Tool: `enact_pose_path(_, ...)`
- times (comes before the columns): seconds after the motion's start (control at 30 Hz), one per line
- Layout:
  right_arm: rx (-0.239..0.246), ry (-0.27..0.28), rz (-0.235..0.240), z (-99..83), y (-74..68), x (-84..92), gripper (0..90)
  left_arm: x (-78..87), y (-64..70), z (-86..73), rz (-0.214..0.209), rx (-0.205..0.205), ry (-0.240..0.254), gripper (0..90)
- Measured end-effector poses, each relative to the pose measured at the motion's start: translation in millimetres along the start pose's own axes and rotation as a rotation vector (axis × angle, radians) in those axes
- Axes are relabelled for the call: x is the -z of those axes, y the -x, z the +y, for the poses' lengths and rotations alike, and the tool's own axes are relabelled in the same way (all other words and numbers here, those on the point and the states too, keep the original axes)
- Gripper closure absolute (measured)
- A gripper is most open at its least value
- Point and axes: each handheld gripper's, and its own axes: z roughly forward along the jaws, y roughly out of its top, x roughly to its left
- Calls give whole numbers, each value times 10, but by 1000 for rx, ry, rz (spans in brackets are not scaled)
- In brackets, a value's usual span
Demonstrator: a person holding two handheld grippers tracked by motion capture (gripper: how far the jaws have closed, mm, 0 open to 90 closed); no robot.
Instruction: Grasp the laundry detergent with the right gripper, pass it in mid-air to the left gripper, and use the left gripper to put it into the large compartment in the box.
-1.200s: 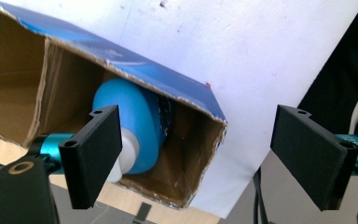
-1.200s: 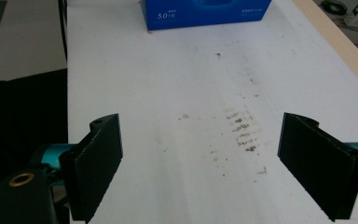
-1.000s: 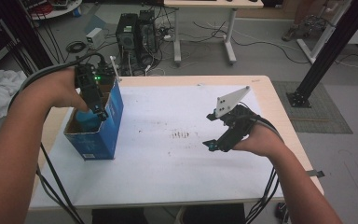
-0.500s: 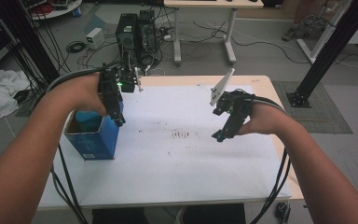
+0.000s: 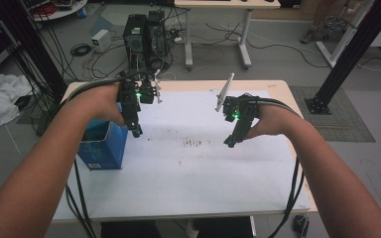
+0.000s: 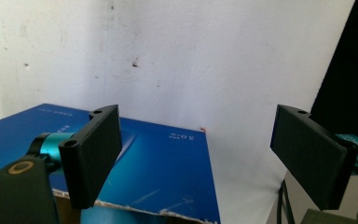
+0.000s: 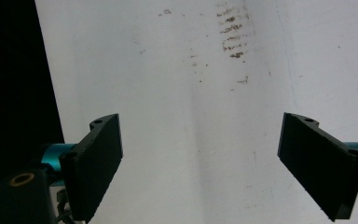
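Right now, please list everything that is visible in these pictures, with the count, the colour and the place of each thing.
table: one, light wood edge, centre of the high view.
white sheet: one, white, covers most of the table top.
dark marks: one small cluster, brownish, middle of the sheet.
blue box: one, blue, open top, at the table's left edge.
computer towers: two, black, on the floor beyond the table.
white cloth: one, white, on the floor at far left.
second table: one, white legs, in the background.
left gripper: one, black, jaws open, beside the box.
right gripper: one, black, jaws open, over the sheet.
forearms: two, entering from the bottom.
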Motion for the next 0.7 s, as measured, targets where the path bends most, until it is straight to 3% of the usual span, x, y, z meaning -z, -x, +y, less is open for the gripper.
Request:
enact_pose_path(0.47, 0, 12, -1, -43, 63, 7, 131, -48, -58, 65, 7, 0, 17, 165)
enact_pose_path(0.7, 9, 17, -13, -59, 41, 35, 131, -15, -23, 52, 12, 1, 15, 165)
